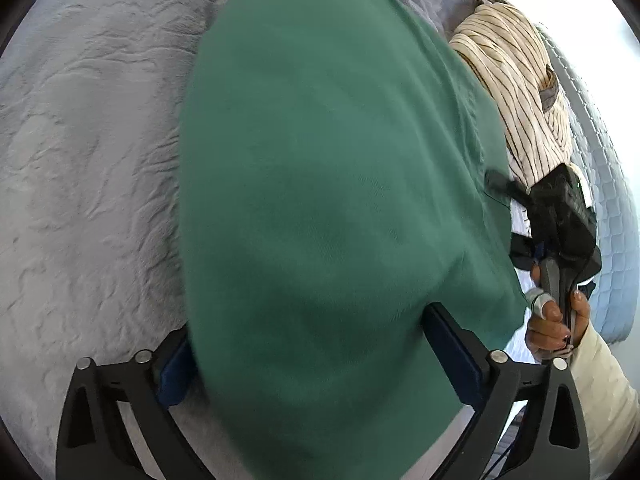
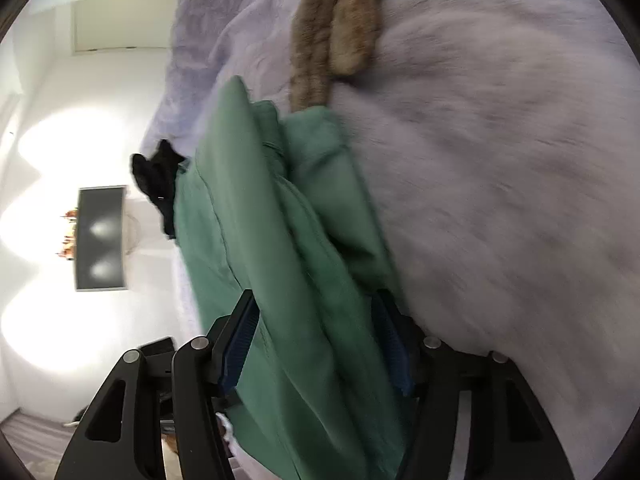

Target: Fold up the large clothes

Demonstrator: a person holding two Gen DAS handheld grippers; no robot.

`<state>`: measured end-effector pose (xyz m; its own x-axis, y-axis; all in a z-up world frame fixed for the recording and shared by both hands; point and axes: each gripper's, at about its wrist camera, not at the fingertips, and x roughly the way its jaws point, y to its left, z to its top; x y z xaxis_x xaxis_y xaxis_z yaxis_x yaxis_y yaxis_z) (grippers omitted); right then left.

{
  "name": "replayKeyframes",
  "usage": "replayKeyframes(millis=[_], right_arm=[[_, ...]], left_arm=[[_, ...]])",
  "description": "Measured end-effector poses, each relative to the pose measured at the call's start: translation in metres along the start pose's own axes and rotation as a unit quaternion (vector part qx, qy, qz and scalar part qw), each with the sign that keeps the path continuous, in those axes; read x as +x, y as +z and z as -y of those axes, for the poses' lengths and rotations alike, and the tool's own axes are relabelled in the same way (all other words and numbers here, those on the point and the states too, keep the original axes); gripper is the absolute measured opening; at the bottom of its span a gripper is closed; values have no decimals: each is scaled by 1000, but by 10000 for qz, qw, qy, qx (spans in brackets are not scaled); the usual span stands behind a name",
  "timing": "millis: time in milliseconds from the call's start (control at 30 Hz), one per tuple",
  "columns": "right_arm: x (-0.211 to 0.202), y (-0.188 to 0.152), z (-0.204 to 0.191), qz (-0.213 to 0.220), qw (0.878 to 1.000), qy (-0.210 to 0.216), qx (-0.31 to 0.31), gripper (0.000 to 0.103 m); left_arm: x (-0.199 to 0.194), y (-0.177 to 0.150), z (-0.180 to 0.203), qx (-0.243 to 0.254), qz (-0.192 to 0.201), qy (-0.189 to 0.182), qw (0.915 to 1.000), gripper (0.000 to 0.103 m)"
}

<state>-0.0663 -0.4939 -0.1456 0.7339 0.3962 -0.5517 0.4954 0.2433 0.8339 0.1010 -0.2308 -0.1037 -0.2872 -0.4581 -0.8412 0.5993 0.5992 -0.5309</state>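
"Green cloth (image 1: 328,200) fills the left wrist view right up to the lens. What has hold of it?"

"Left gripper (image 1: 312,356), jaws fairly wide with a thick bunch of the cloth between the blue pads (image 1: 452,356). It looks gripped, though the fabric hides the contact on one side. I'd say it hangs from there so a layer can be carried across."

"And on the other side?"

"Right gripper (image 2: 316,344) in its own view is closed partway on several stacked layers of the same garment, pads (image 2: 240,344) pressing from both sides. Holding two points probably keeps an edge taut for the fold."

"Where does the garment sit?"

"Mostly lifted off the grey blanket (image 1: 88,160), one folded part trailing on it in the right view."

"Room to lay it down?"

"Left of the garment the blanket is wide and bare. To its right a striped shirt (image 1: 520,96) lies near the bed's far edge, just beside the green, so that side is tight. A brown furry piece (image 2: 340,32) sits farther up the blanket. Beyond the bed's edge a black cloth (image 2: 156,180) hangs over; past it, only wall."
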Motion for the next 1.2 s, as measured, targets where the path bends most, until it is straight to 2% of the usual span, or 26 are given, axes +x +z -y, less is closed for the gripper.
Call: replayKeyframes(millis=[100,200,267,300,333,367,433,500,567,600,667,700,800,833,933,967,1033,1133,1200], right_arm=[[9,14,-3,127,9993,348,85,63],[24,27,2,141,9973,579,436,61],[28,28,4,153,9966,534,609,46],[29,27,3,187,9968,500,597,32],[28,25,-1,205,9971,501,526,22],[27,23,-5,227,9975,497,440,20],[24,19,-18,296,9981,485,219,15],[20,14,-31,334,9983,471,76,15],[19,13,-39,375,9991,204,-75,15],[20,13,-44,407,9988,-178,-219,19],[22,14,-55,438,9949,-786,-450,31],[20,11,-65,508,9889,-1224,-677,43],[-2,-1,-80,836,9769,-1565,-1193,60],[-8,-2,-81,895,9750,-1599,-1260,61],[-17,3,-63,709,9801,-1507,-1080,61],[-17,7,-49,566,9861,-1306,-856,61],[-12,12,-26,303,9956,-776,-433,61],[6,21,-12,88,9993,-295,-223,62],[17,27,-12,40,9995,-178,-248,62]], left_arm=[[3,0,-1,92,16,10,10000,101],[1,0,-1,117,58,25,9999,100],[-3,-1,3,212,161,71,9996,83],[-6,-3,4,276,209,56,9994,78],[-10,-3,4,315,251,22,9992,69],[-15,-4,4,342,293,-38,9990,61],[-25,-4,4,385,363,-108,9985,54],[-29,-4,2,382,375,-110,9985,54],[-27,-3,2,368,322,-61,9988,54],[-26,-2,3,380,303,-21,9988,54],[-23,0,3,354,268,27,9990,57],[-22,0,1,316,250,17,9992,59],[-18,0,-3,199,222,36,9995,68],[-18,-2,-5,193,221,72,9995,73],[-16,-5,-7,247,220,87,9994,76],[-13,-3,-5,251,205,90,9994,80],[-10,-3,-5,273,155,81,9995,80],[-2,-2,-2,289,78,65,9995,88],[3,-1,-1,369,11,89,9993,91]])
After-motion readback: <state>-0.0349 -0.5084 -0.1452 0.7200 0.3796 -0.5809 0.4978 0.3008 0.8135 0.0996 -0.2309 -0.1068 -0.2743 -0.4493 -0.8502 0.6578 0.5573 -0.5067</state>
